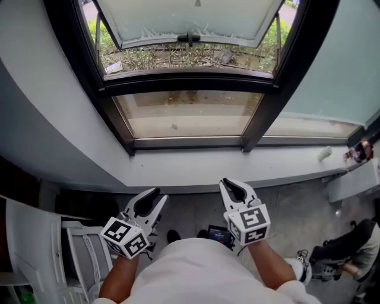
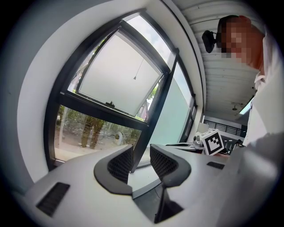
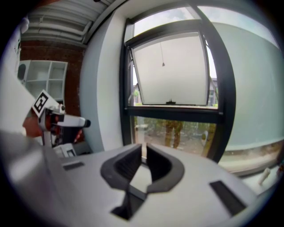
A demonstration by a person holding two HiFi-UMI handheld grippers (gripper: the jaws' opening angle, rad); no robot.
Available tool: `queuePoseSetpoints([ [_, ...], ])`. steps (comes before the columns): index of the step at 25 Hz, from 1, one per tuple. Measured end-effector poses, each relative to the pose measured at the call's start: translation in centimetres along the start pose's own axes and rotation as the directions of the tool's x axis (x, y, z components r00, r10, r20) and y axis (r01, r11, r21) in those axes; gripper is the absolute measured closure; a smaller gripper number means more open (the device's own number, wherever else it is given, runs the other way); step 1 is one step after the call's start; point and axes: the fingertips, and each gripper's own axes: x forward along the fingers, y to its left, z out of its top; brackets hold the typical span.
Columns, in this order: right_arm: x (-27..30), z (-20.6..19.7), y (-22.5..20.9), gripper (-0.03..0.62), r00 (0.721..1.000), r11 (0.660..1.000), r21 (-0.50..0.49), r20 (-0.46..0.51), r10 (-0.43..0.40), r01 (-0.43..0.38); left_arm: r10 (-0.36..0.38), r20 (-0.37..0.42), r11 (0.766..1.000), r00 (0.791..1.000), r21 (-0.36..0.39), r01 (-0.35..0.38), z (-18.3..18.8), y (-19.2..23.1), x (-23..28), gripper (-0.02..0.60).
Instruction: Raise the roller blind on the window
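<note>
Facing window (image 1: 190,83), only head view shows floor (image 1: 297,208).

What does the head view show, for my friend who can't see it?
The left gripper and right gripper, both empty, point at a black-framed window whose top pane is tilted open. A pale sill runs below it.

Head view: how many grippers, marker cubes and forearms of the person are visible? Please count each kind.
White two-jaw grippers with black pads: 2 (left gripper, right gripper)
Black-and-white square-marker cubes: 2 (left, right)
Forearms of the person: 2 (left, right)
Total: 6
</note>
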Motion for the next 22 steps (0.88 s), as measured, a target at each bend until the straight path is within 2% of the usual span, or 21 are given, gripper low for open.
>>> queuePoseSetpoints([
  [9, -0.4, -0.6, 0.1, 0.571, 1.0, 1.0, -0.002, -0.016, 0.0, 0.0, -0.032, -0.027, 0.999, 0.999, -0.007, 0.032, -0.7, -1.4, 0.9, 0.446],
  [22, -0.6, -0.2, -0.2, 0.572, 1.0, 1.0, -0.015, -0.016, -0.026, 0.026, -0.068, -0.045, 0.998, 0.997, -0.006, 0.068, -0.7, -2.3, 1.7, 0.446],
])
